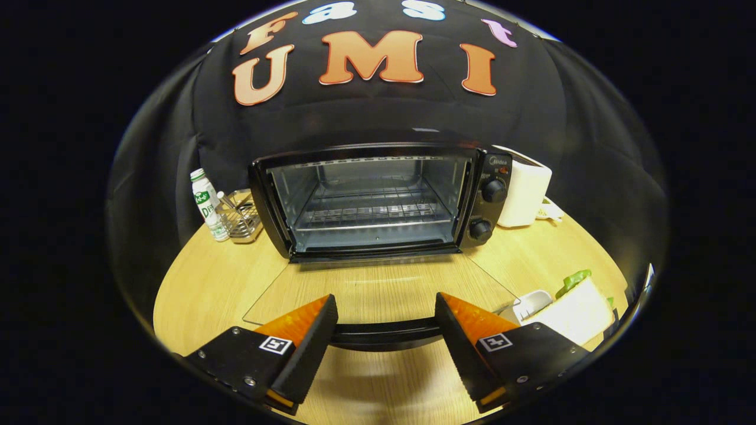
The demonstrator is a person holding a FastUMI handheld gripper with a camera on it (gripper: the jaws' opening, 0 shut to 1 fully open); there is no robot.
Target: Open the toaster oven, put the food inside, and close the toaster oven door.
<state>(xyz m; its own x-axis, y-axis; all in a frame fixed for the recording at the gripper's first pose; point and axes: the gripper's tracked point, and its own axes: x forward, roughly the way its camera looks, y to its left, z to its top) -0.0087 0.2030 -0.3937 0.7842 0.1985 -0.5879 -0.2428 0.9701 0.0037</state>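
A wooden bench (207,283) fills the lower part of the scene, seen from a camera riding on a handheld claw (387,321). The claw's two fingers (307,348) reach forward from the bottom, spread wide apart and gripping nothing. Between them and just ahead lies the dark handle bar (384,335) of the toaster oven's door (378,292), which is dropped fully open and lies flat over the bench; its glass lets the wood grain show through. Whether the fingers touch the handle cannot be told. Beyond the door stands the black toaster oven (378,198) itself, its cavity open and facing the claw, with a wire rack (372,212) set across the middle and shiny metal walls around it. Two round knobs (493,190) sit one above the other on the oven's right-hand panel. Left of the oven, near the back of the bench, stands a small white bottle with a green cap (207,203), upright, and just beside it a wire metal holder (241,217). Right of the oven, touching or nearly touching its side, is a white boxy appliance (525,189). Closer in, on the right beyond the right finger, sits the food (582,307): a pale sandwich-like piece with something green on top, beside a small white dish (531,304). It rests on the bench outside the oven.
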